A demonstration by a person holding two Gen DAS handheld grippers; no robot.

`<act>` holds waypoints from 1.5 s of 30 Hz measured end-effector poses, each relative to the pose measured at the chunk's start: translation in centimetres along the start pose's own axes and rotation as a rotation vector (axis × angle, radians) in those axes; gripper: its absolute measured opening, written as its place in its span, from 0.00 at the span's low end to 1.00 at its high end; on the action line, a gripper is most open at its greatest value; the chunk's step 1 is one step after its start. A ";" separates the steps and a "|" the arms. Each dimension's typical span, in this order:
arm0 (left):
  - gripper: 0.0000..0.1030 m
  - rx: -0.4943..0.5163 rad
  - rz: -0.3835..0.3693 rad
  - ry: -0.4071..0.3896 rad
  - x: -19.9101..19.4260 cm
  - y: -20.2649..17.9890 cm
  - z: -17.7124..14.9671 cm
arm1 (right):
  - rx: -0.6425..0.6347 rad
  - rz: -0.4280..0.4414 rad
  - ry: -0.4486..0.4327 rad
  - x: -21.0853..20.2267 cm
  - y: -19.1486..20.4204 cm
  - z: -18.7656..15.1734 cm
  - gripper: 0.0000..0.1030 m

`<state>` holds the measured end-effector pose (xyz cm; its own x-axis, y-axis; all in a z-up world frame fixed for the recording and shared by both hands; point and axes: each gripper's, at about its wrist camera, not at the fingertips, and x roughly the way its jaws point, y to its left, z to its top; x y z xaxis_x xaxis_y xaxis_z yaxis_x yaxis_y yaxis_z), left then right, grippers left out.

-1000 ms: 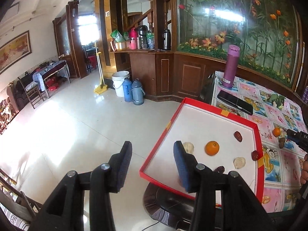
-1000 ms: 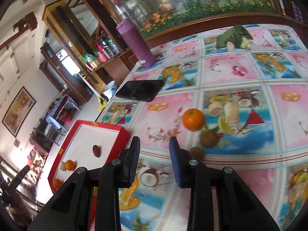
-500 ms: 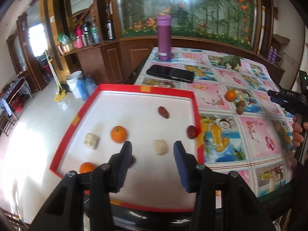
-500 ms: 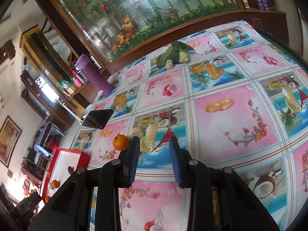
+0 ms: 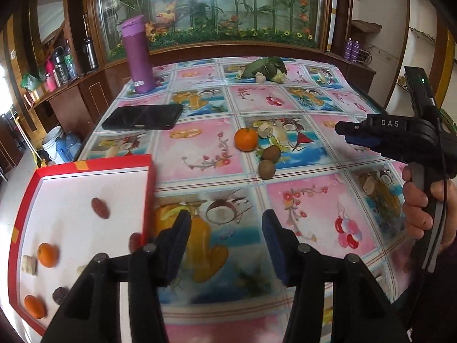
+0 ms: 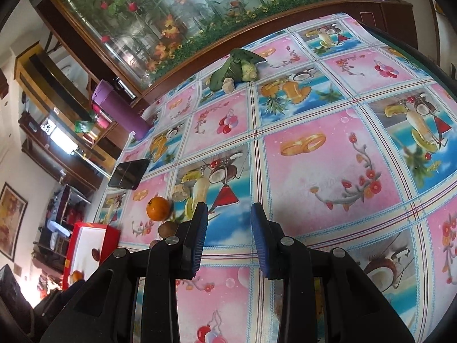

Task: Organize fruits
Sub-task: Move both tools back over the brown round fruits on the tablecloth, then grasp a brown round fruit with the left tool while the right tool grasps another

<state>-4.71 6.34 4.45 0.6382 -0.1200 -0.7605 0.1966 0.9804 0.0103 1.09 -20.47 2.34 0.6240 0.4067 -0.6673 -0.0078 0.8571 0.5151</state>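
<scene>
A red tray [image 5: 148,188] with a white floor holds two oranges [image 5: 48,254], dark red dates [image 5: 100,208] and pale pieces. On the fruit-print tablecloth lie one orange [image 5: 246,139] and two brown round fruits [image 5: 267,169]. My left gripper [image 5: 225,223] hovers over the cloth just right of the tray, its jaws opening with nothing between them. My right gripper [image 6: 228,214] is open and empty over the cloth. The orange [image 6: 157,207] and a brown fruit [image 6: 168,228] lie to its left. A hand holds the right gripper [image 5: 347,134] at the right edge of the left wrist view.
A purple bottle [image 5: 138,54] and a black phone [image 5: 142,117] are at the far left of the table. A green leaf bundle [image 5: 265,67] lies at the back. A pale peel piece [image 5: 265,130] sits beside the loose orange. The table ends at a wooden cabinet wall.
My left gripper swung right, from above the tray to above the tablecloth, and its jaws widened. My right gripper turned right, away from the loose orange, then held still.
</scene>
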 end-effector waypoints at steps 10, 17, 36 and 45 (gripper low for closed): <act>0.53 0.001 -0.072 0.034 5.8 -3.0 2.6 | -0.026 0.019 0.038 1.1 0.9 -0.2 0.30; 0.33 -0.010 -0.085 0.054 8.3 -3.4 3.3 | -0.027 0.038 0.043 1.4 1.1 0.0 0.30; 0.24 -0.099 -0.027 -0.034 4.2 1.0 1.3 | -0.357 0.042 0.087 5.1 8.3 -2.9 0.30; 0.24 -0.127 -0.048 -0.037 3.2 1.8 0.1 | -0.420 -0.023 0.123 7.4 9.6 -3.7 0.31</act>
<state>-2.24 7.74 2.05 0.6577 -0.1704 -0.7338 0.1334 0.9850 -0.1092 2.75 -8.08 0.31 0.5300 0.3986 -0.7484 -0.3279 0.9103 0.2526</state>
